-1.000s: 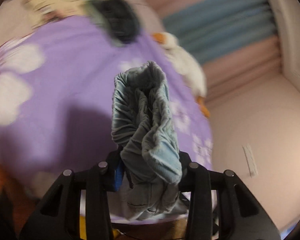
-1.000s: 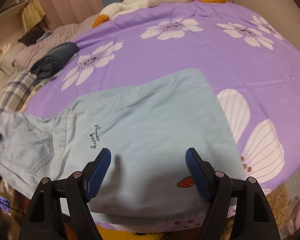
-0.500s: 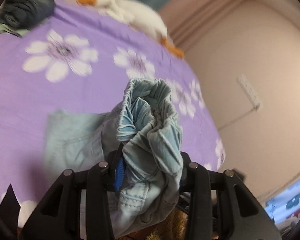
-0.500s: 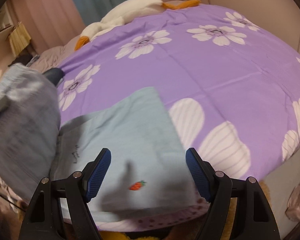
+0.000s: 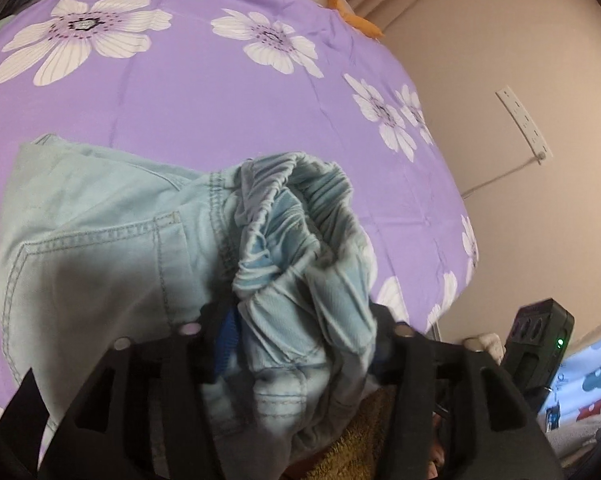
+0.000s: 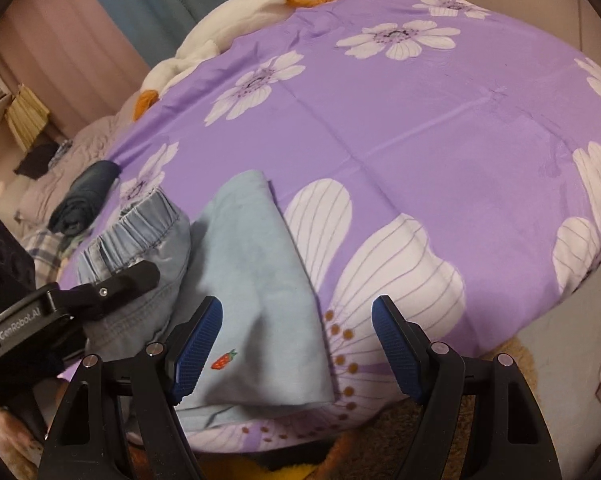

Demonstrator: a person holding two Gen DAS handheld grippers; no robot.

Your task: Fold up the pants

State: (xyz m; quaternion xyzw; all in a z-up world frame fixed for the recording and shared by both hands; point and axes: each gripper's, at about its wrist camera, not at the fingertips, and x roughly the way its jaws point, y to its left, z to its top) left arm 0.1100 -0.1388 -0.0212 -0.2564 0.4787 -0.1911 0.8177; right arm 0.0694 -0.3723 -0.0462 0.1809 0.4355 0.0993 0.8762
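Light blue pants (image 6: 256,280) lie on the purple flowered bedspread (image 6: 420,140) near its front edge, folded into a narrow strip with a small strawberry print. My left gripper (image 5: 300,328) is shut on the bunched elastic waistband (image 5: 296,240) and holds it over the folded leg part; it also shows in the right wrist view (image 6: 112,284). A back pocket (image 5: 100,272) faces up. My right gripper (image 6: 296,336) is open and empty, hovering above the strip's near end.
A white goose plush (image 6: 228,28) lies at the bed's far edge. Dark folded clothes (image 6: 86,196) sit at the left. A wall (image 5: 520,60) with a socket stands right of the bed. A black device (image 5: 540,344) with a green light sits low right.
My left gripper has carried the waistband across and down onto the folded legs. The pants now form a narrower strip. The right gripper stayed open and shifted right.
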